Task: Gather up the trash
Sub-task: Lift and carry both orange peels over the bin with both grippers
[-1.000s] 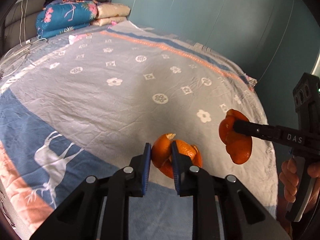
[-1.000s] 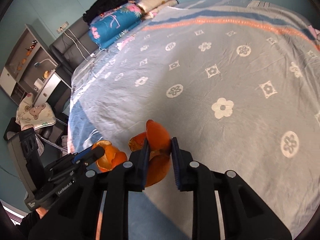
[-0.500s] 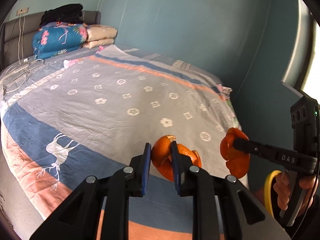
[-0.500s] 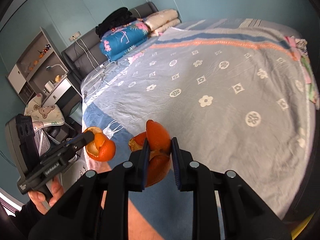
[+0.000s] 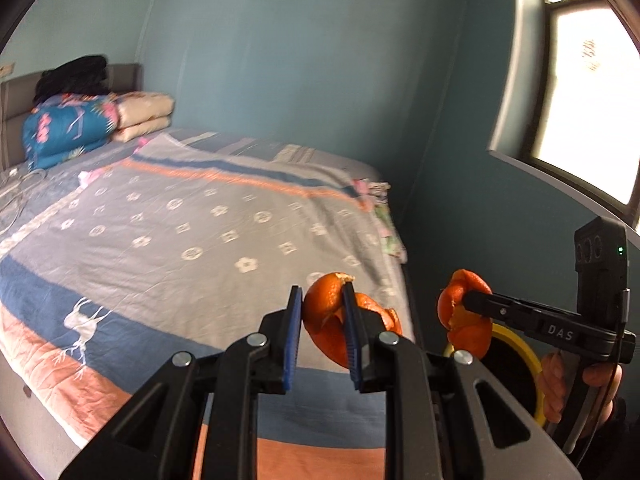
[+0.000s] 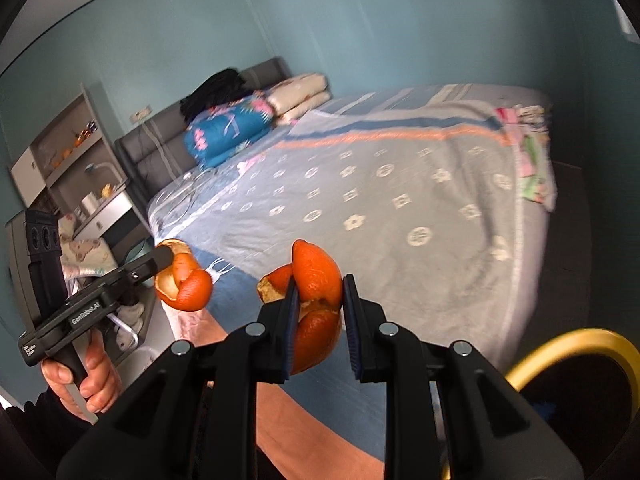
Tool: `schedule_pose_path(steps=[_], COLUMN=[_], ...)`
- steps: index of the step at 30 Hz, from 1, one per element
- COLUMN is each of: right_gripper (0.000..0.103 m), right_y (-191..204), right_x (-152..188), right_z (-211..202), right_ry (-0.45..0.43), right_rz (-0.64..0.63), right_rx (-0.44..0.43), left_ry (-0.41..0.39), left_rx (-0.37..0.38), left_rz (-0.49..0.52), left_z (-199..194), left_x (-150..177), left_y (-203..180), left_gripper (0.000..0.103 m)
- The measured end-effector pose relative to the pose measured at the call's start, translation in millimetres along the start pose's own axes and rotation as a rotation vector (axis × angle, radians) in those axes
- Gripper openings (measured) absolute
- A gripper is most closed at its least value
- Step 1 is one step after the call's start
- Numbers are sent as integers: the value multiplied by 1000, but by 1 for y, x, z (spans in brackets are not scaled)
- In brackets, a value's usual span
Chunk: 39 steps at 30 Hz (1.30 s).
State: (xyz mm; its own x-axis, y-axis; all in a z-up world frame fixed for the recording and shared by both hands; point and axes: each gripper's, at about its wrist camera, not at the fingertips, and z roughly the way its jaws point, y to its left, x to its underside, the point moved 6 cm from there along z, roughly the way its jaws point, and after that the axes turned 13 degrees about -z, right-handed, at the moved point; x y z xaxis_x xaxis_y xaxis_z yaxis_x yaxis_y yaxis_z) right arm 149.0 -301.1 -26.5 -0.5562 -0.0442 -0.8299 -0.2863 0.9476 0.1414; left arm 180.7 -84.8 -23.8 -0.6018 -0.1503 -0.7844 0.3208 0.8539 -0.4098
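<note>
Left gripper (image 5: pixel 322 332) clamps an orange peel (image 5: pixel 328 316). Right gripper (image 6: pixel 318 320) pinches another peel (image 6: pixel 316 304). The yellow-rimmed bin (image 6: pixel 576 344) at lower right is cut off.

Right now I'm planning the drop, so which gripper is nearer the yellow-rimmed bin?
Right. The right gripper with its orange peel hangs just beside the bin; the left gripper is farther off, over the bed's corner.

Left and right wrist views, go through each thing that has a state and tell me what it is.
Left gripper: shut on an orange peel, held in the air.
Right gripper: shut on a second orange peel, also off the bed.
Yellow-rimmed bin: open at the top.
Bedspread: spread flat.
Blue quilt: folded.
</note>
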Motion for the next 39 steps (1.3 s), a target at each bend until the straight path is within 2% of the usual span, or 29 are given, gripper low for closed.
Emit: schedule_pose_path(steps=[7,17,23,31,39], right_gripper=[21,21,21,21,21], right_y=[-42,-86,-113,-152,-196], right_x=[24,48,61,88,117], right_z=[-68,-125,-141,-158,-157], right_ry=[-53,-121,-137,-119,-100], right_rz=[90,146,202,288,395], right_rx=[110,225,266,385,394], left_ry=[9,56,97,163,244], left_rx=[77,165,201,262,276], left_rz=[78,160,179,182,215], left_z=[-6,7,19,49,86], left_x=[13,36,50,76,109], left_y=[-58,-127,-154,-189,-216], left_gripper=[19,19,19,19,19])
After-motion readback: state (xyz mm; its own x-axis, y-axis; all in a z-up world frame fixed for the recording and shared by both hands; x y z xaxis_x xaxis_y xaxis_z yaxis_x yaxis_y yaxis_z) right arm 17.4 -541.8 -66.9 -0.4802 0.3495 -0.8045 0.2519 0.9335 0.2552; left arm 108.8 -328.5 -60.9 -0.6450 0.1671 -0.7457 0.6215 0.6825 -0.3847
